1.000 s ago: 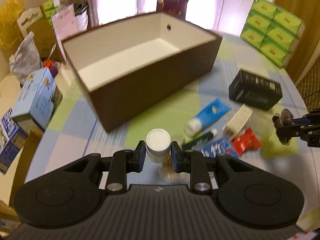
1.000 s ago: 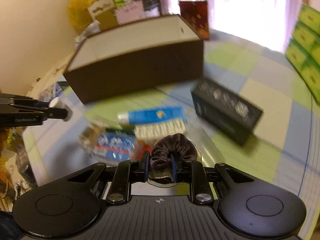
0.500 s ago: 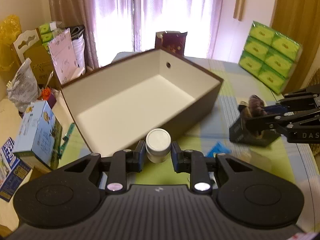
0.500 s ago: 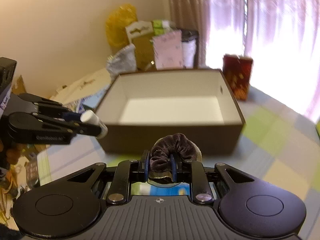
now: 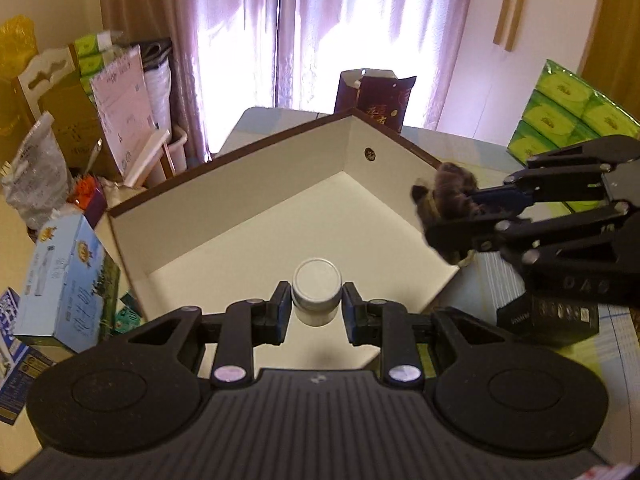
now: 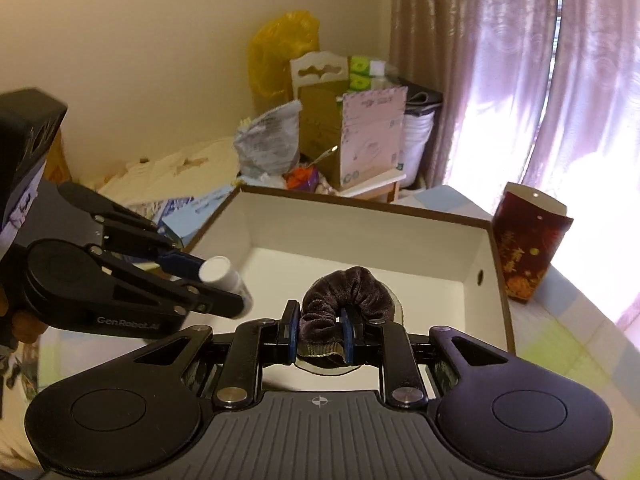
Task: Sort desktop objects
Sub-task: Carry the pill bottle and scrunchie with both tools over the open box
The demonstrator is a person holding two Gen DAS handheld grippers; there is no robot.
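A brown box [image 5: 240, 184] with a white inside stands open on the table, also in the right wrist view [image 6: 360, 208]. My left gripper [image 5: 316, 306] is shut on a small white jar [image 5: 317, 296] held above the box's near part; the jar [image 6: 224, 276] shows from the side in the right wrist view. My right gripper [image 6: 319, 332] is shut on a dark velvet scrunchie [image 6: 348, 292], held over the box's rim. In the left wrist view the scrunchie [image 5: 450, 194] hangs above the box's right wall.
A black carton [image 5: 552, 316] lies on the checked cloth right of the box. Green tissue packs [image 5: 572, 116] stand at the far right, a dark red bag [image 5: 376, 100] behind the box. A light blue carton [image 5: 64, 280], bags and papers crowd the left side.
Both grippers have risen from the table and moved forward over the open box, each still holding its item. The loose tubes and packets on the cloth have dropped out of view.
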